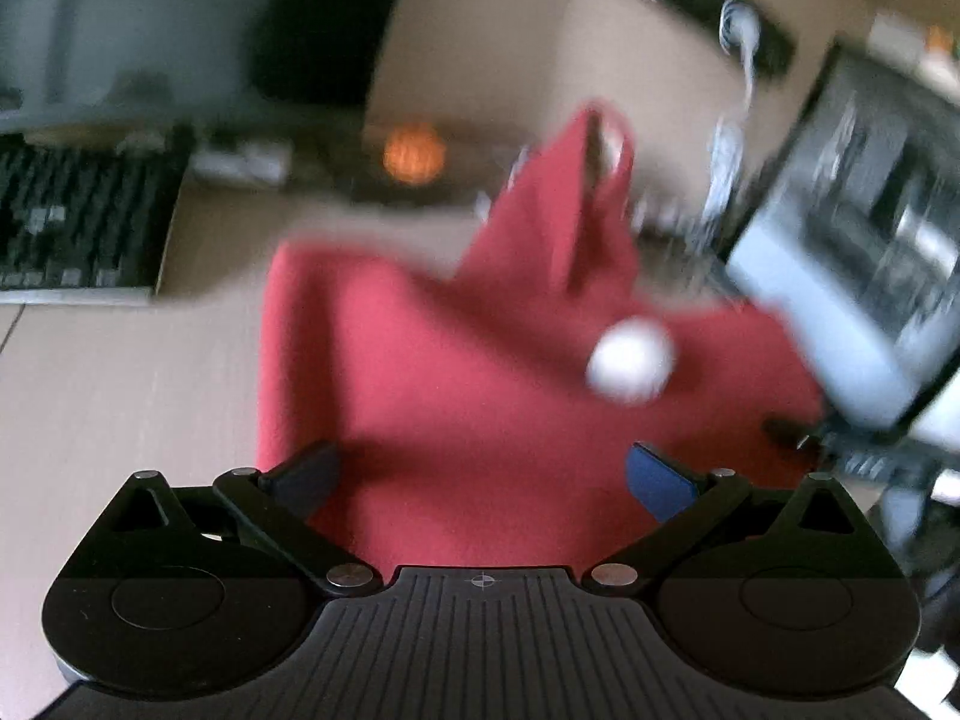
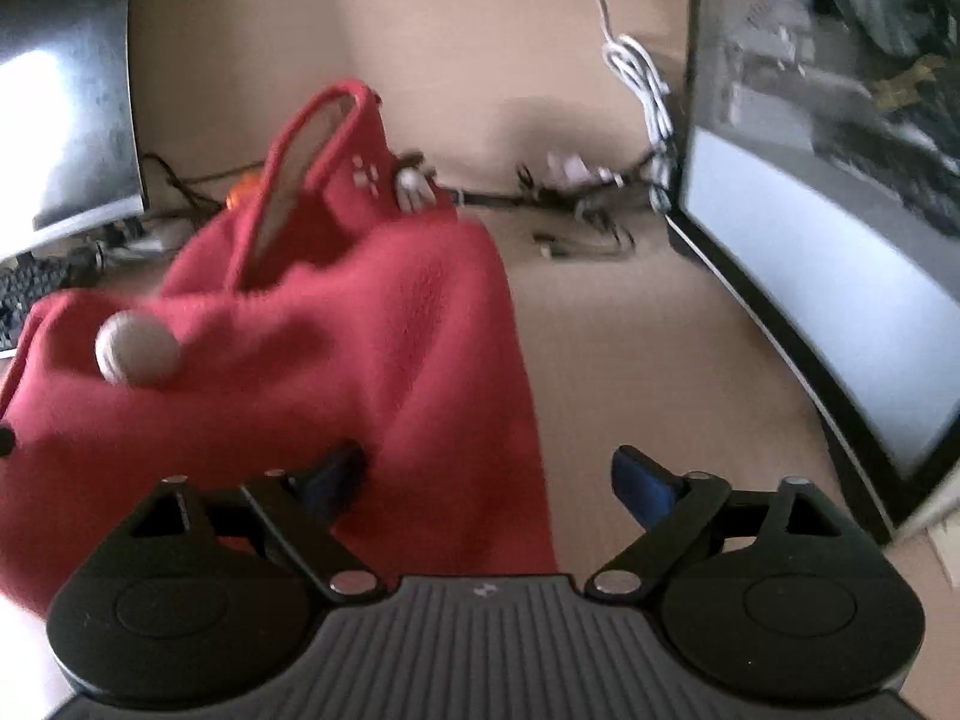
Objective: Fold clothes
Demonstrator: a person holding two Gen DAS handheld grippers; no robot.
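A red fleece garment [image 1: 456, 372] lies bunched on the wooden table [image 1: 120, 396], with a white pompom [image 1: 630, 360] on it and a looped collar edge [image 1: 600, 138] standing up at the far end. My left gripper [image 1: 480, 468] is open wide just above the garment's near edge, and its pads do not press the cloth. In the right wrist view the garment [image 2: 336, 360] fills the left half, pompom [image 2: 137, 348] on top. My right gripper [image 2: 487, 465] is open, its left finger [image 2: 336, 474] over the cloth's right edge and its right finger [image 2: 645, 483] over bare table.
A black keyboard [image 1: 78, 228] sits at the far left. A large monitor [image 2: 810, 252] stands close on the right, and a second screen [image 2: 66, 90] at the back left. A white cable [image 2: 636, 72] and tangled leads [image 2: 570, 198] lie behind the garment, beside an orange object [image 1: 414, 153].
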